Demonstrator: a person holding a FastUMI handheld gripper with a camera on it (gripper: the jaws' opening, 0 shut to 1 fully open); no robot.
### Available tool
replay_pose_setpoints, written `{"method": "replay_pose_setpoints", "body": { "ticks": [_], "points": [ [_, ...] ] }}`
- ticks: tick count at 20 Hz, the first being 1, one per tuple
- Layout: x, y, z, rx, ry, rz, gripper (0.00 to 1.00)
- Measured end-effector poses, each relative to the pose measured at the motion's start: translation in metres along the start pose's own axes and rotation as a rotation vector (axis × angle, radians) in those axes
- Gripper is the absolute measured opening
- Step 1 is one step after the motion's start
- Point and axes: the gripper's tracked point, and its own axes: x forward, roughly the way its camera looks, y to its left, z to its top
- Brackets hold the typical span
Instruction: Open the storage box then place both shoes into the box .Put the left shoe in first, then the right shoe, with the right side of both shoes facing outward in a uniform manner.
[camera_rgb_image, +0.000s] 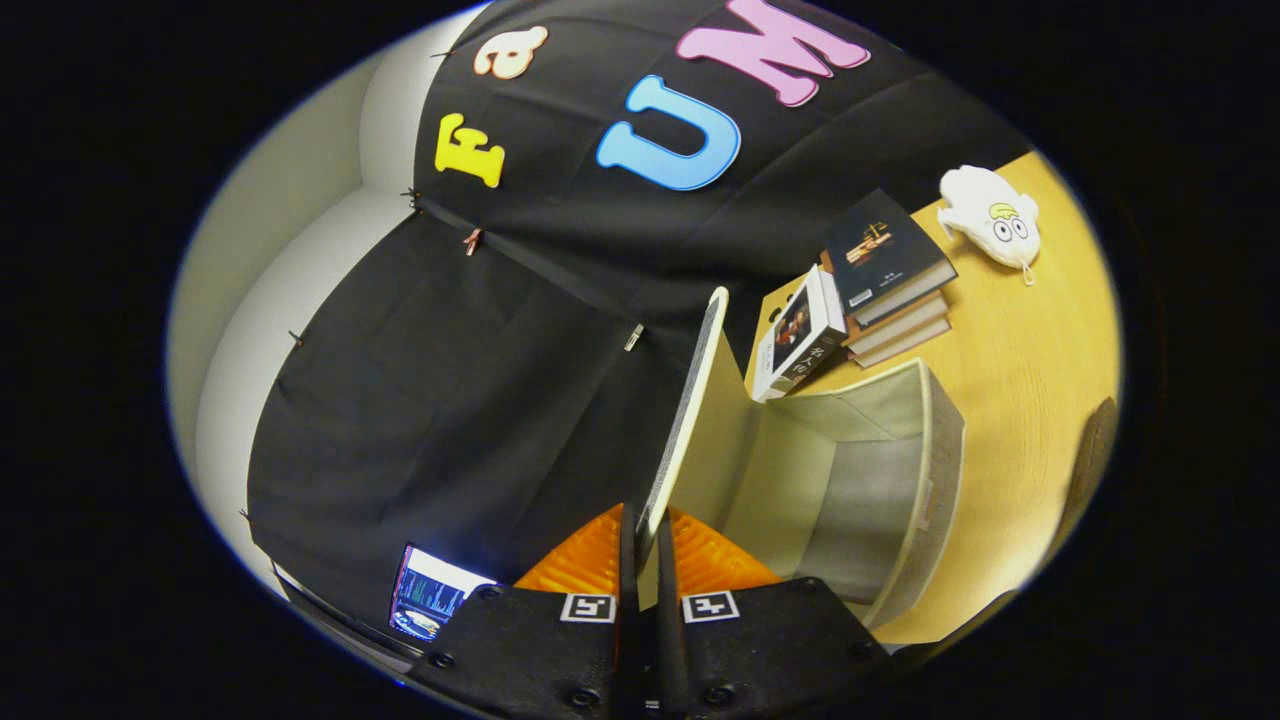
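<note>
Both fingers (648, 535) pinch the lid (690, 410) of the box (880, 480) on the worktop (1030, 370), lid standing near upright. I'd keep swinging it fully back before letting go, so it doesn't flop shut.

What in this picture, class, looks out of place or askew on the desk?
One book leans tilted against the neat stack of books instead of lying flat. A white plush toy lies beyond on the table. The tool is shut on the box lid, lifted above the open storage box.
</note>
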Motion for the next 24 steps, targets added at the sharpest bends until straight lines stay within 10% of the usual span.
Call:
{"method": "replay_pose_setpoints", "body": {
  "ticks": [13, 15, 20, 24],
  "points": [
    [0.103, 0.060, -0.051, -0.171, 0.131, 0.026, 0.17],
    [0.107, 0.059, -0.056, -0.183, 0.147, 0.026, 0.27],
    [0.101, 0.048, -0.056, -0.223, 0.144, -0.009, 0.89],
    [0.087, 0.028, -0.046, -0.264, 0.110, -0.064, 0.96]
  ]
}}
